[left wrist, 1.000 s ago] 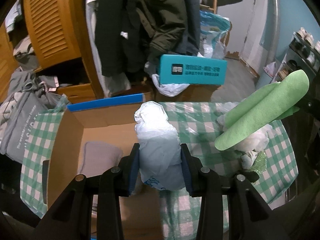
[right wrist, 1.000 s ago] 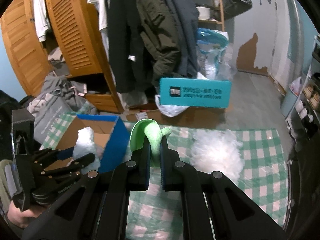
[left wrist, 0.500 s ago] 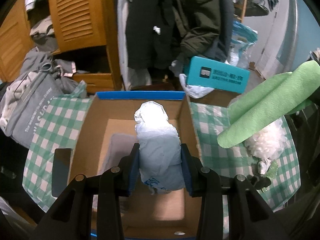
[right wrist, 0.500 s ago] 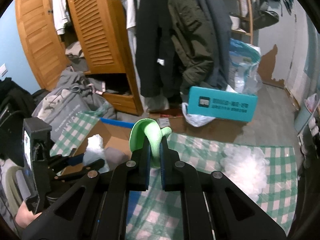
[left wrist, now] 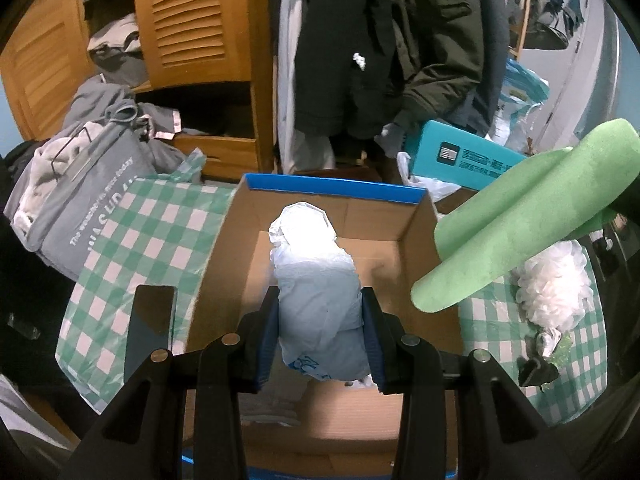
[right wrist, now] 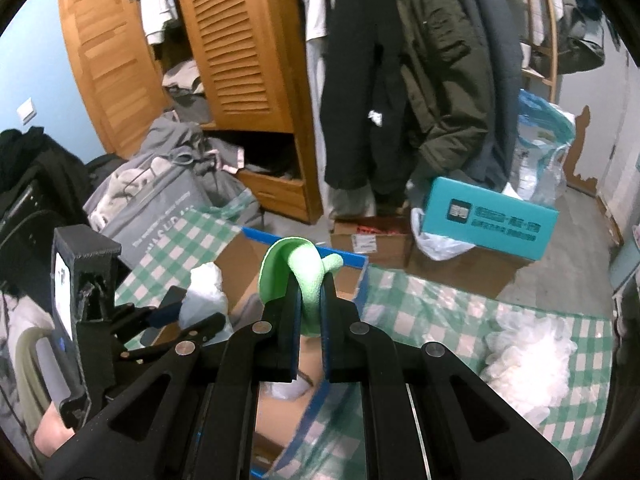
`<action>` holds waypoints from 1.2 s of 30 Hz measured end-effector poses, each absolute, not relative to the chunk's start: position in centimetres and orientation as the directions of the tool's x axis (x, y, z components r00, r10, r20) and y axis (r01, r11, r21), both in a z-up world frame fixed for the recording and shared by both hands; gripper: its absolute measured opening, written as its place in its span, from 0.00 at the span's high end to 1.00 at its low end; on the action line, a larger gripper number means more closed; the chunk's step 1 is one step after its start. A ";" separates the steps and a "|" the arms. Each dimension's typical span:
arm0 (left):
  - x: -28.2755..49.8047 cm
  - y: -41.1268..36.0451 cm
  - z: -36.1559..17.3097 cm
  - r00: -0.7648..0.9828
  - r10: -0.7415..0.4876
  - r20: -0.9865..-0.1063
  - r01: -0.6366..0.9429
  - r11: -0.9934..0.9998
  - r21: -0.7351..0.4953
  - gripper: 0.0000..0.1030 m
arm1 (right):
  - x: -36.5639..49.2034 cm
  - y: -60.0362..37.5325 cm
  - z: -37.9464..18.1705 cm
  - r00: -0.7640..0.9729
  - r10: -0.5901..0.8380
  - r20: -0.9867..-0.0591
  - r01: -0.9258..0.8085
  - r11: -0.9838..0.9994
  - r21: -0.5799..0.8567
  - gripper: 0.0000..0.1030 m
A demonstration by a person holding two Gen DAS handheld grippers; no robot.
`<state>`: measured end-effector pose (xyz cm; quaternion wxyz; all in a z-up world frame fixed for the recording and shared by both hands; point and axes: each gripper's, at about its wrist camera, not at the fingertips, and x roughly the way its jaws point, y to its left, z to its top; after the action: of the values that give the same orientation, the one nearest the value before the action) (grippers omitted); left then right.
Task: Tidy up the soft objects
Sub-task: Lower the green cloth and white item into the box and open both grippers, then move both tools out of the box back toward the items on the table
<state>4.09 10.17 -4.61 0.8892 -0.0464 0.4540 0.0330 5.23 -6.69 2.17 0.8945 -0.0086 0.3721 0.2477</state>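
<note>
Both grippers slid left, so now the box (left wrist: 416, 240) sits right under them. Left gripper (left wrist: 320, 334) squeezes the bag (left wrist: 316, 280) over its open middle; right gripper (right wrist: 310, 300) pinches the foam (left wrist: 528, 216) above the right wall. Puff (left wrist: 556, 288) lies right, phone (left wrist: 150, 328) left.
</note>
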 end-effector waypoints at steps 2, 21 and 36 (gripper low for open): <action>4.0 10.7 -4.8 0.582 0.021 -0.813 -0.110 0.992 -0.054 0.62 | 5.4 -6.0 1.9 0.590 0.441 -0.676 -0.458 0.873 0.170 0.94; 4.1 12.2 -5.9 0.555 0.069 -0.829 -0.169 0.985 -0.031 0.29 | 6.9 -2.9 -3.0 0.457 0.434 -0.776 -0.450 0.866 0.219 0.41; 4.3 10.8 -5.5 0.559 0.058 -0.827 -0.138 0.990 -0.025 0.27 | 7.3 -5.8 -3.5 0.477 0.386 -0.789 -0.371 0.903 0.217 0.41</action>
<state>4.30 10.82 -5.54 0.8819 -0.0433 0.4662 0.0555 7.31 -5.79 -3.48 0.8593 0.0081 0.4614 0.2205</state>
